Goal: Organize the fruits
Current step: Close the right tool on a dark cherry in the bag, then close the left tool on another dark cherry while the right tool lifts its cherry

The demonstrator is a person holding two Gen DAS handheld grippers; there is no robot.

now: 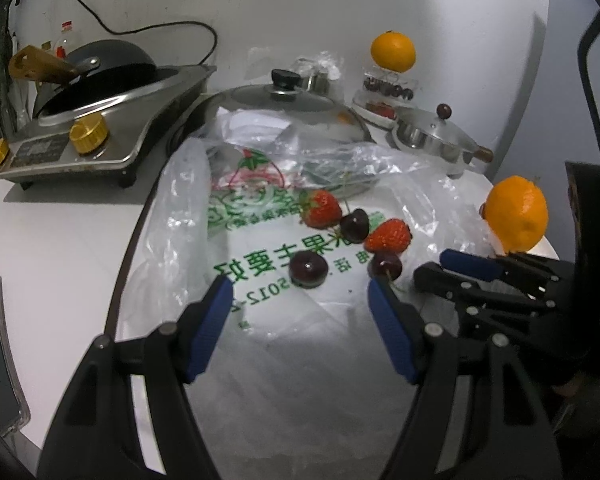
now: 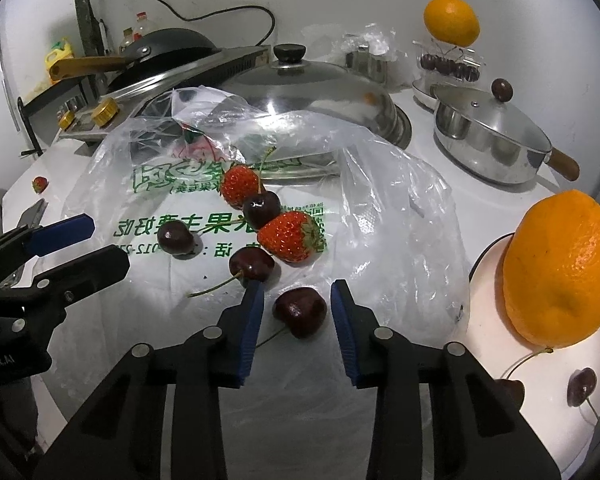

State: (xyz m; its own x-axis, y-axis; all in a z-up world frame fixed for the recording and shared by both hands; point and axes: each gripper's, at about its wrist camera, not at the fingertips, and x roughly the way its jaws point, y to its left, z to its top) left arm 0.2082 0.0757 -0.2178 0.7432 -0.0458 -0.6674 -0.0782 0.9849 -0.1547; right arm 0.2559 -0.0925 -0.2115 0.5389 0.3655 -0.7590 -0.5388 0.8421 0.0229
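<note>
Near the plastic bag's front edge, the right gripper [image 2: 297, 300] brackets a dark red glossy cherry [image 2: 300, 311], blue pads not yet pressing. Small, light, slick and bruisable: pinch its round middle gently. Farther left, the left gripper [image 1: 300, 296] hangs spread above another cherry [image 1: 308, 269].

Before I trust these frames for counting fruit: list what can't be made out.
- Plate, right wrist view: cut off by the frame edge; orange hides part.
- Rack cherries, left wrist view: too small to count.
- Bag print, both views: creases and fruit hide it.
- Lidded pans' contents: hidden.
</note>
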